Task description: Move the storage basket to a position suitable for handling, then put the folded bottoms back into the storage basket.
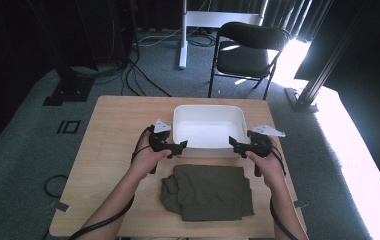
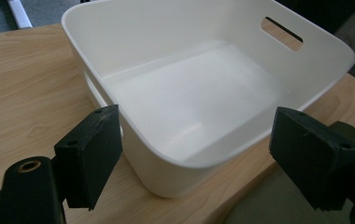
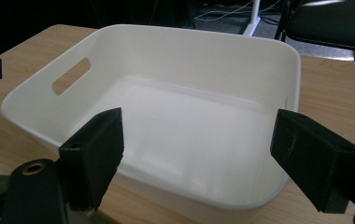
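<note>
Both jaws wide, empty: left gripper (image 1: 177, 147) and right gripper (image 1: 238, 145) flank white bin's (image 1: 208, 150) near corners. Folded olive garment (image 1: 208, 192) lies on counter (image 1: 113, 125), near side. Likely next: regrasp garment, lift into bin.

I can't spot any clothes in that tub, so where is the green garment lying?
In the high view, the folded green garment lies on the table's near side, just in front of the white tub, between the person's forearms.

**No Readable Writing**

No text, label, brand or number could be read anywhere. The white tub (image 1: 208, 126), the folded olive garment (image 1: 209, 192) and the tabletop (image 1: 110, 130) all bore plain, unmarked surfaces.
</note>
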Tool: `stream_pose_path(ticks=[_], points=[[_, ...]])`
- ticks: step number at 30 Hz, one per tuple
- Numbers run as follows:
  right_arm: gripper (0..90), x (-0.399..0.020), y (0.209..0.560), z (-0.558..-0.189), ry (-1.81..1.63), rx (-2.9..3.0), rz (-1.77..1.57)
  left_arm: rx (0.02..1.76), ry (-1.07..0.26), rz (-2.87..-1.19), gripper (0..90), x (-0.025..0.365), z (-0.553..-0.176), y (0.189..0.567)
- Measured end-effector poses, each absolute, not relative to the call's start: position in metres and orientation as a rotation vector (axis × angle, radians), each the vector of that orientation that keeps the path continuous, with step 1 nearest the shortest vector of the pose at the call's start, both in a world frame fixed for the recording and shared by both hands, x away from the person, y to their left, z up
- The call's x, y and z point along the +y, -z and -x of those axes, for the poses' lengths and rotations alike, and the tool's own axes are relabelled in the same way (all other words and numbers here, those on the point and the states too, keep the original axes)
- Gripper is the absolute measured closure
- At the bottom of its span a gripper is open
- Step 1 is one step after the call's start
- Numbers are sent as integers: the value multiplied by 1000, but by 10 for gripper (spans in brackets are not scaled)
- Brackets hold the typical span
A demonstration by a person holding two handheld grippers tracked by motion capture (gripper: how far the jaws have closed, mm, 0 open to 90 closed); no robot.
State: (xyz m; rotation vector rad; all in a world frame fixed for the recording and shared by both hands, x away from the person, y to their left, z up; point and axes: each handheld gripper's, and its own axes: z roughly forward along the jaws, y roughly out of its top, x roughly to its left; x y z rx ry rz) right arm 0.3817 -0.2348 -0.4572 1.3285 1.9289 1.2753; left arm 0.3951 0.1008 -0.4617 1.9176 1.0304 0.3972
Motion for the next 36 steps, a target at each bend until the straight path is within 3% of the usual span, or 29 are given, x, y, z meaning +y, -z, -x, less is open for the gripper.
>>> stream_pose_path(ticks=[11, 36], points=[[139, -239, 462, -349, -1293, 1942, -1290, 978, -347, -1947, 161, 103, -366, 467], [132, -250, 508, -294, -1204, 1960, -1358, 984, -302, -1995, 107, 115, -320, 497]])
